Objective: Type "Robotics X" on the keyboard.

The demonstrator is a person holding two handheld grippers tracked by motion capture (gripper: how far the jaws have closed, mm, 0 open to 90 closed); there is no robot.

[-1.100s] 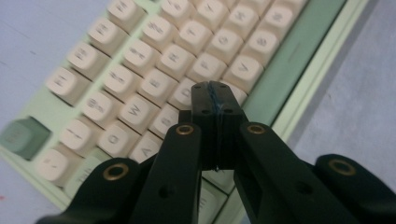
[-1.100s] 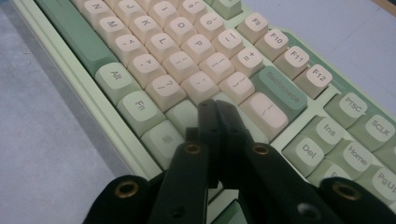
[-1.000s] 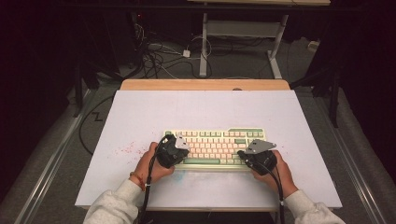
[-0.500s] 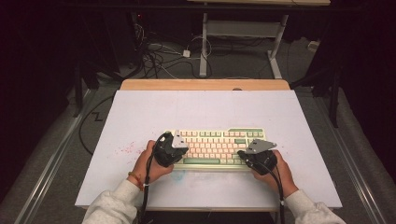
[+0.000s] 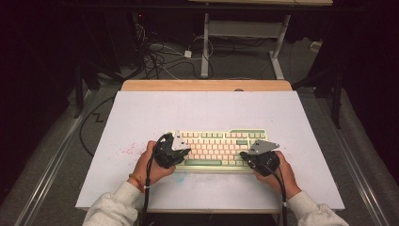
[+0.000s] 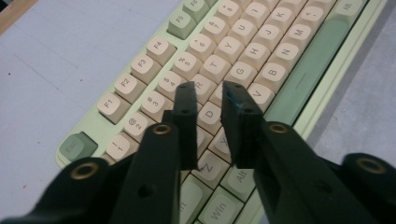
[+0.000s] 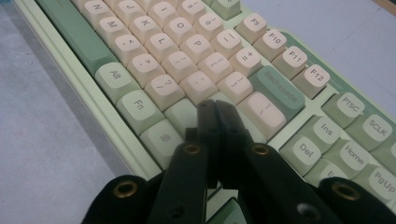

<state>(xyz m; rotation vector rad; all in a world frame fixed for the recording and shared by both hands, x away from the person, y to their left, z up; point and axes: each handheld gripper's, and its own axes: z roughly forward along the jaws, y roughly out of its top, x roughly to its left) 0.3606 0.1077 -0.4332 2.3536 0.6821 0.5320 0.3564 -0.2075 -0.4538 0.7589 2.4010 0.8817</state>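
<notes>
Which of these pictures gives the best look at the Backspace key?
The right gripper view: the green Backspace key lies close up, its label readable, just beyond the shut right gripper. The high view shows the whole keyboard, its keys too small to read. The left gripper view covers the keyboard's Esc end instead.

keyboard on table, lower middle of high view | left gripper over keyboard's left end, tips above the D and F keys in the left gripper view | right gripper at keyboard's right end, lower right of centre | cables on floor behind table, upper left
</notes>
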